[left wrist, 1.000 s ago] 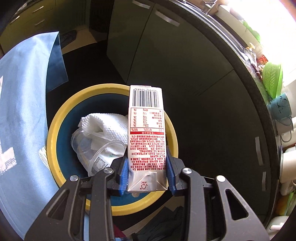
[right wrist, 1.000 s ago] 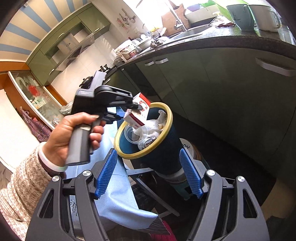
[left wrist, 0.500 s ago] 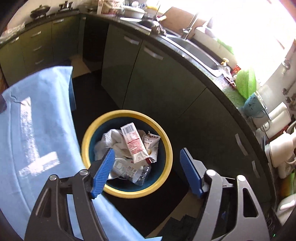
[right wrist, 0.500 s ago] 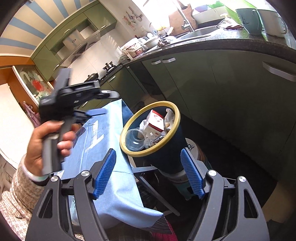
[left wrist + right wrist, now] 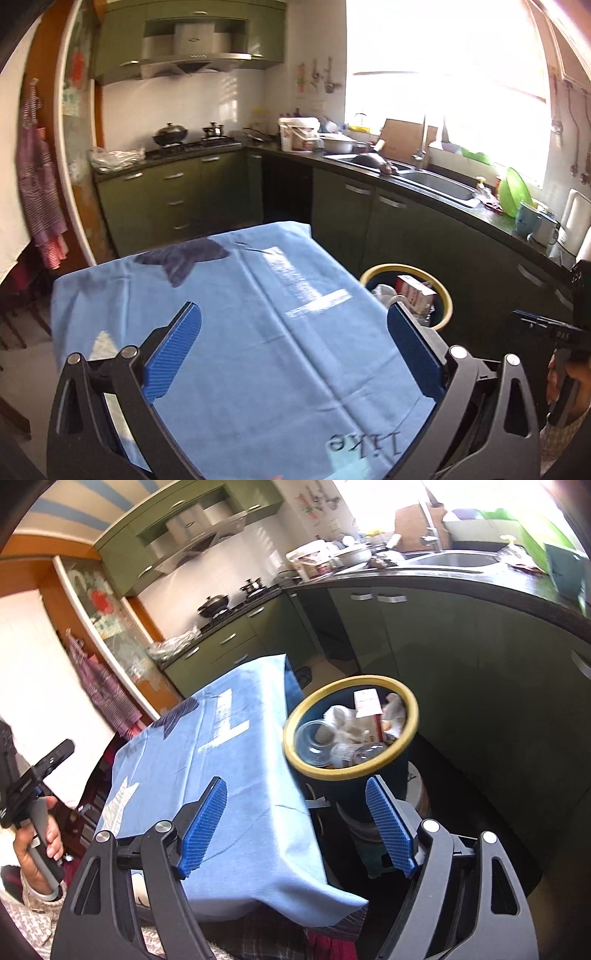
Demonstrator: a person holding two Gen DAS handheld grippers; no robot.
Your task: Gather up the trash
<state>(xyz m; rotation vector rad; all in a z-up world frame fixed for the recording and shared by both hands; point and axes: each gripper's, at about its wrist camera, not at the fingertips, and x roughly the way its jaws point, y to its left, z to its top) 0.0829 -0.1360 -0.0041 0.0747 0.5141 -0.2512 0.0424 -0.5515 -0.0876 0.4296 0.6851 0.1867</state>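
Note:
A dark blue bin with a yellow rim [image 5: 408, 722] stands on the floor beside the table; it also shows in the left wrist view [image 5: 446, 295]. Inside lie a red-and-white carton [image 5: 366, 702] [image 5: 415, 291], a clear plastic cup [image 5: 314, 740] and white crumpled paper [image 5: 341, 716]. My left gripper [image 5: 293, 347] is open and empty above the blue tablecloth [image 5: 258, 314]. My right gripper [image 5: 295, 829] is open and empty, near the table's corner, in front of the bin.
Green kitchen cabinets [image 5: 406, 221] with a dark counter and sink [image 5: 436, 182] run behind the bin. Mugs and a green colander [image 5: 515, 192] stand on the counter. The stove with a pot [image 5: 170, 134] is at the back. The tablecloth also shows in the right wrist view [image 5: 236, 768].
My left gripper opened and let the carton go into the bin, then pulled back and swung left over the table. The right gripper shifted a little left.

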